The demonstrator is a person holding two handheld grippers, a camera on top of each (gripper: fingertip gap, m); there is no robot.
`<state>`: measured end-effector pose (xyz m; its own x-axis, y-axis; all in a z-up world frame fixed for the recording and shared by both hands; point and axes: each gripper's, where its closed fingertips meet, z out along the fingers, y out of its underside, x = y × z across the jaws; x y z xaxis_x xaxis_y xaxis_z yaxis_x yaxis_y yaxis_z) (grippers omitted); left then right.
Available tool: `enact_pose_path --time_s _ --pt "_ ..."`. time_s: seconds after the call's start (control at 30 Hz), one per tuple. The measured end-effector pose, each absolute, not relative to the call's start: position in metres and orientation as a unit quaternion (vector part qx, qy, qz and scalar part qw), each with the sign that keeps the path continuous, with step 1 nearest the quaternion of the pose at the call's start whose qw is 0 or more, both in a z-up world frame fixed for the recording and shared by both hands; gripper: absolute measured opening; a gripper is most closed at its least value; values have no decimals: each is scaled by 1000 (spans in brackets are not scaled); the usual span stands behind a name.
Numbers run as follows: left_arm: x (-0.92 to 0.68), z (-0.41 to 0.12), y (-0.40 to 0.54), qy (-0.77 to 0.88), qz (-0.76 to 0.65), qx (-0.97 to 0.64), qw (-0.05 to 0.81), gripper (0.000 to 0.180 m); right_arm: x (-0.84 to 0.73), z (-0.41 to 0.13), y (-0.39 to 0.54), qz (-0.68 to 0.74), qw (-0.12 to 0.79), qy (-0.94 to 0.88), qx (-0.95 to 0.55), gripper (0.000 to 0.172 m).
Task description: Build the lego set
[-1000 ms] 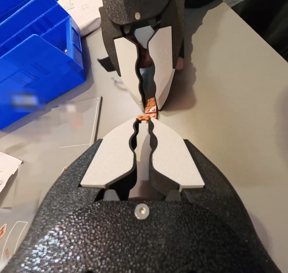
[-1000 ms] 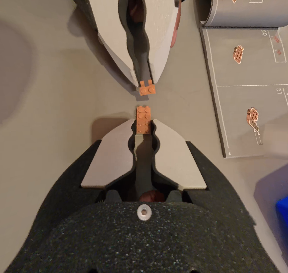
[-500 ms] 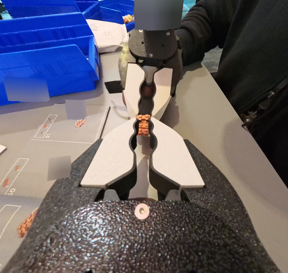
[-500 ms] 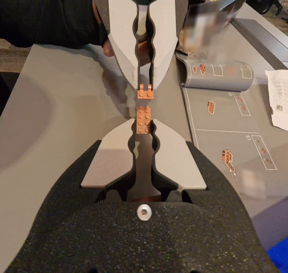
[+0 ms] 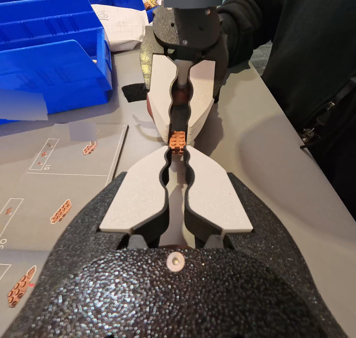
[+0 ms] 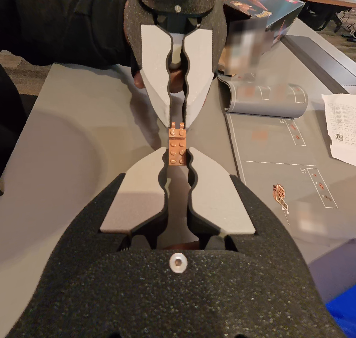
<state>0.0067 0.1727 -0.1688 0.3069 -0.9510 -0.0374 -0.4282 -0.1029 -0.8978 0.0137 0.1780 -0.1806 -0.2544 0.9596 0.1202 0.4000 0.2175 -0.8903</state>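
We are pinching a small orange clip plate [image 6: 177,133] in the left gripper [image 5: 176,149], and the right gripper [image 6: 177,156] is clamping a longer orange studded plate [image 6: 177,153] by its side edges. The two pieces are meeting end to end above the grey table [image 6: 81,128]. We judge them light, stiff and rather slippery. The open instruction booklet [image 6: 285,174] and blue bins [image 5: 52,59] are lying aside, not obstructing.

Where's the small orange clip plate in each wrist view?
Left wrist view: small orange clip plate at centre, between this tool's own fingertips, under the longer orange plate.
Right wrist view: upper centre, at the far tool's tips.
Shared landmark: open grey instruction booklet.
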Motion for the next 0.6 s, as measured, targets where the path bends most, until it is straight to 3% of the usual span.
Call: enact_pose_path --time_s 0.6 --pt "8 -172 172 520 -280 -678 438 11 14 -180 176 392 362 -688 -491 16"
